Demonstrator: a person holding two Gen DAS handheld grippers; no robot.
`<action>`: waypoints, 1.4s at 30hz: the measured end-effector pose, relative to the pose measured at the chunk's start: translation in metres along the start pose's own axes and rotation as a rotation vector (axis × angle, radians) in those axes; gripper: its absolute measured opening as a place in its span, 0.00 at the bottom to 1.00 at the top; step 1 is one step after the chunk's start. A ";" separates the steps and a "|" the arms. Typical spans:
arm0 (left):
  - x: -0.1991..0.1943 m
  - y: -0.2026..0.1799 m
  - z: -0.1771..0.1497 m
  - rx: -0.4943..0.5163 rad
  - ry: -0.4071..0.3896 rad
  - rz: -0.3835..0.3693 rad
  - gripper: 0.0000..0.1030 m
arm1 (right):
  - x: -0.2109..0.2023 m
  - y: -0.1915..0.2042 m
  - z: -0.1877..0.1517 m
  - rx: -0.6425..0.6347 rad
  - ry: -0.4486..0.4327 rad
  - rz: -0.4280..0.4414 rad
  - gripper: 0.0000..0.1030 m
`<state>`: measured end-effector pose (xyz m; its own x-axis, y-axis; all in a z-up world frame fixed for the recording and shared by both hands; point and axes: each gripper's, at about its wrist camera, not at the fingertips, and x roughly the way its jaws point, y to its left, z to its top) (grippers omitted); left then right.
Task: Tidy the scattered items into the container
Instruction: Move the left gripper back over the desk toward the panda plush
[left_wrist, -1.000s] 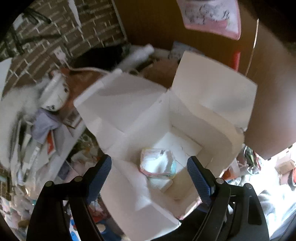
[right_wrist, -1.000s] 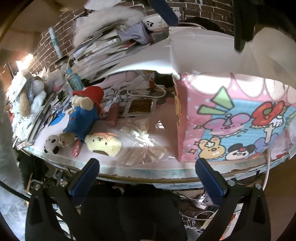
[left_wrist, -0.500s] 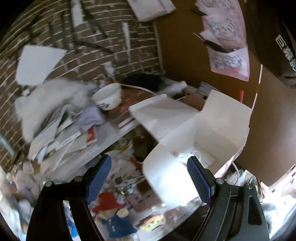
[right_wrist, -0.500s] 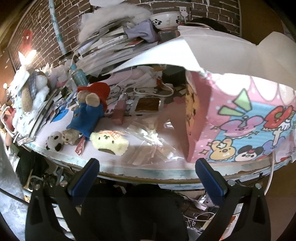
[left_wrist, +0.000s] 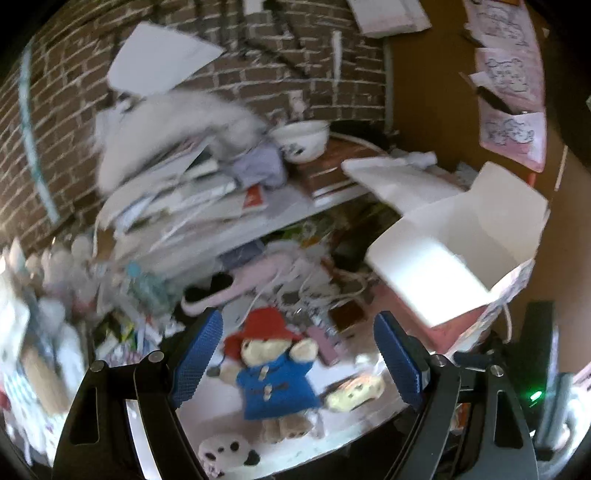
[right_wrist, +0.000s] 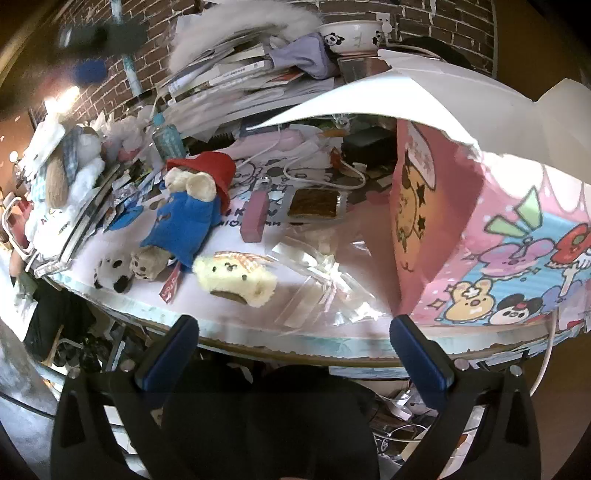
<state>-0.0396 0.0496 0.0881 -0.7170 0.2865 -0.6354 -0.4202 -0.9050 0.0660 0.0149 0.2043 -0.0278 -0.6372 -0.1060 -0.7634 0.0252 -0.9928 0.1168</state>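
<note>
The pink cartoon-printed box (right_wrist: 491, 236) stands open at the table's right, its white flaps (left_wrist: 454, 236) spread. A bear in a blue coat and red hat (left_wrist: 273, 373) lies on the table, also seen in the right wrist view (right_wrist: 184, 214). A yellow plush (right_wrist: 234, 277) (left_wrist: 354, 391) lies beside it, a small panda plush (right_wrist: 110, 277) (left_wrist: 227, 452) at the front edge. My left gripper (left_wrist: 295, 363) is open and empty, above the bear. My right gripper (right_wrist: 293, 360) is open and empty, before the table edge.
A pink eraser-like block (right_wrist: 254, 218), a brown packet (right_wrist: 314, 203) and clear cellophane bags (right_wrist: 317, 280) lie mid-table. A shelf with piled papers, a panda bowl (left_wrist: 301, 138) and grey fur stands behind. A water bottle (right_wrist: 168, 138) and more plush toys sit left.
My left gripper has swung away from above the open box, leftward and down over the bear. The right gripper has moved slightly closer to the table.
</note>
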 end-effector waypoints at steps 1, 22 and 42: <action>0.003 0.004 -0.007 -0.015 0.007 0.005 0.79 | 0.000 0.000 0.000 0.000 0.001 -0.001 1.00; 0.023 0.063 -0.119 -0.272 0.040 0.064 0.79 | 0.009 0.020 -0.002 -0.021 -0.074 0.057 1.00; 0.027 0.076 -0.151 -0.345 -0.012 0.016 0.79 | 0.053 0.043 -0.015 -0.075 -0.244 0.055 0.68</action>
<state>-0.0072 -0.0587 -0.0400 -0.7295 0.2732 -0.6270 -0.1972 -0.9619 -0.1896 -0.0060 0.1556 -0.0730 -0.7998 -0.1524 -0.5807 0.1160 -0.9882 0.0995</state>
